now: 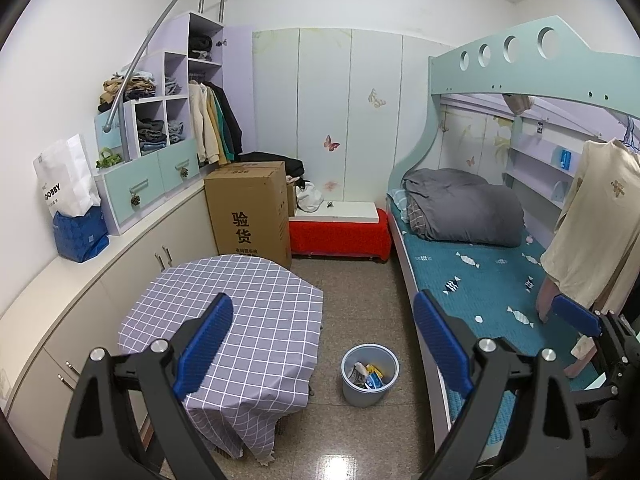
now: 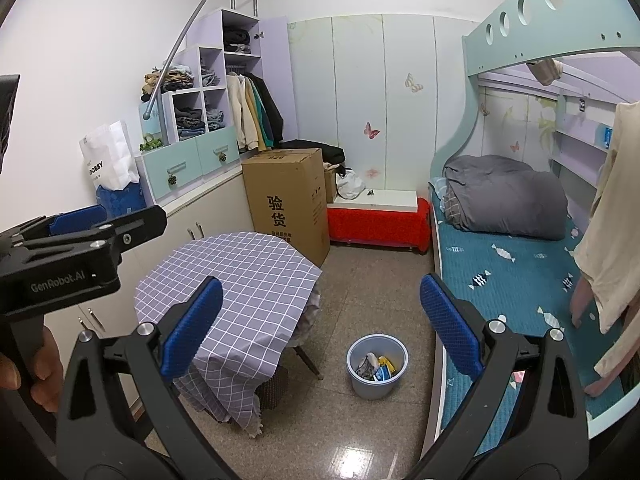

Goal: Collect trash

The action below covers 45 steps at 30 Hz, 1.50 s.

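Note:
A light blue bin (image 1: 369,376) stands on the floor between the table and the bed; it also shows in the right wrist view (image 2: 377,365). Crumpled paper and blue and yellow wrappers (image 1: 368,376) lie inside it, also seen from the right wrist (image 2: 376,367). My left gripper (image 1: 322,344) is open and empty, held high above the floor, short of the bin. My right gripper (image 2: 320,326) is open and empty, also high above the bin. The left gripper's body (image 2: 72,248) shows at the left of the right wrist view.
A table with a grey checked cloth (image 1: 248,320) stands left of the bin. A bunk bed with a teal mattress (image 1: 492,288) and a grey duvet (image 1: 464,212) fills the right. A cardboard box (image 1: 250,212), a red bench (image 1: 340,236) and low cabinets (image 1: 120,264) line the back and left.

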Each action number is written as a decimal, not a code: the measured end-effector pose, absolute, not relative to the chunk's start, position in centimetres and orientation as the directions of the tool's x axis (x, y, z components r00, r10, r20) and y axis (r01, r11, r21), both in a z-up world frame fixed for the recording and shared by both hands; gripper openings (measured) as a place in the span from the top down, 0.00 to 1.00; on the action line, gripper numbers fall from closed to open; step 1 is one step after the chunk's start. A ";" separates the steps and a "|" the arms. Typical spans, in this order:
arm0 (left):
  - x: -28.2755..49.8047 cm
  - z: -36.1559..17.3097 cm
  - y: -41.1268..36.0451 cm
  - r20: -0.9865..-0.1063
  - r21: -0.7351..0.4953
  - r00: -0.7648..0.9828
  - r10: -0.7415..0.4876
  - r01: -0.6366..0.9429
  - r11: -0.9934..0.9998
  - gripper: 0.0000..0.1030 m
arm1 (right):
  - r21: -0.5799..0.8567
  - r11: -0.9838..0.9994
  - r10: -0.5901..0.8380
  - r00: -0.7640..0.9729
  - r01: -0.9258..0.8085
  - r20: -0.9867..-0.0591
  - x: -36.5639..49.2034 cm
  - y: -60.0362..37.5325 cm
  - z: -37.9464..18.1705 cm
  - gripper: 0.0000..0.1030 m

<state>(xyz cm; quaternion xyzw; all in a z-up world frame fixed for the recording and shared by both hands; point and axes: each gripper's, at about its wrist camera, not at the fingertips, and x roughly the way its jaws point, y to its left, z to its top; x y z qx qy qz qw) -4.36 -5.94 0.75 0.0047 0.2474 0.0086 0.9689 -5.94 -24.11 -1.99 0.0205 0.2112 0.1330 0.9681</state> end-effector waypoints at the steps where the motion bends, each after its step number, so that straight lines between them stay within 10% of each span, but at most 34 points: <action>1: -4.3 0.7 -5.9 -0.479 0.015 0.878 0.021 -0.016 1.000 0.13 | 0.096 0.964 0.267 0.874 -0.250 -0.406 -5.9 -24.1 -2.0 0.06; 45: -3.9 0.1 -5.0 -0.481 0.016 0.876 0.031 -0.027 1.000 0.13 | 0.104 0.957 0.291 0.862 -0.272 -0.415 -5.2 -23.2 -2.1 0.06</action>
